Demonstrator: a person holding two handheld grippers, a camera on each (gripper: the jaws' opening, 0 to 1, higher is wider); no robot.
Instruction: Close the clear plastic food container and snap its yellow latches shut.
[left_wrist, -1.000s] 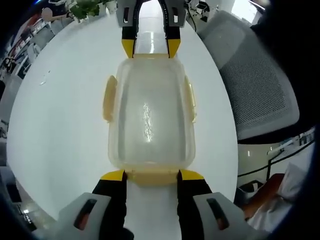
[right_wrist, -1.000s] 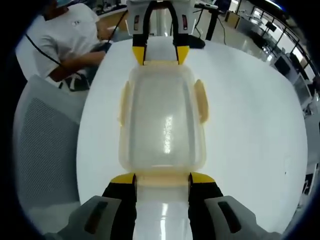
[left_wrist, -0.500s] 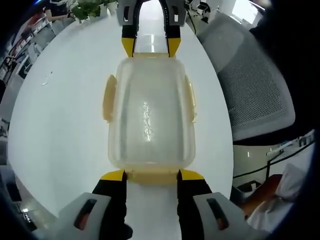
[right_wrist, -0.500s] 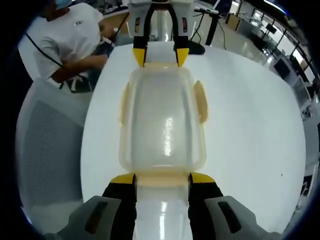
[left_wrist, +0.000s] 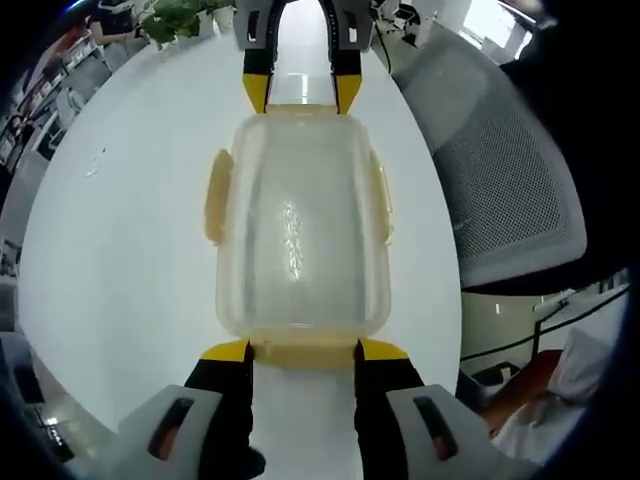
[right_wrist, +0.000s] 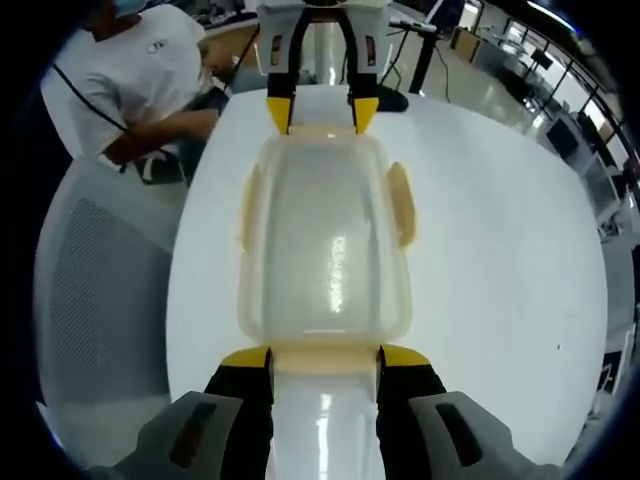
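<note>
White round surface (left_wrist: 120, 250); grey mesh office chair (left_wrist: 500, 170) beside it; green plant (left_wrist: 175, 15) at far edge; person in white shirt (right_wrist: 135, 85) seated nearby.

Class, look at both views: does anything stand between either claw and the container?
Nothing visible does. The left claw meets one end latch of the container, and the right claw meets the opposite end, on the white table.

The grey mesh chair (left_wrist: 510, 170) and the seated person (right_wrist: 130, 80) are cut off by the picture's edge.
</note>
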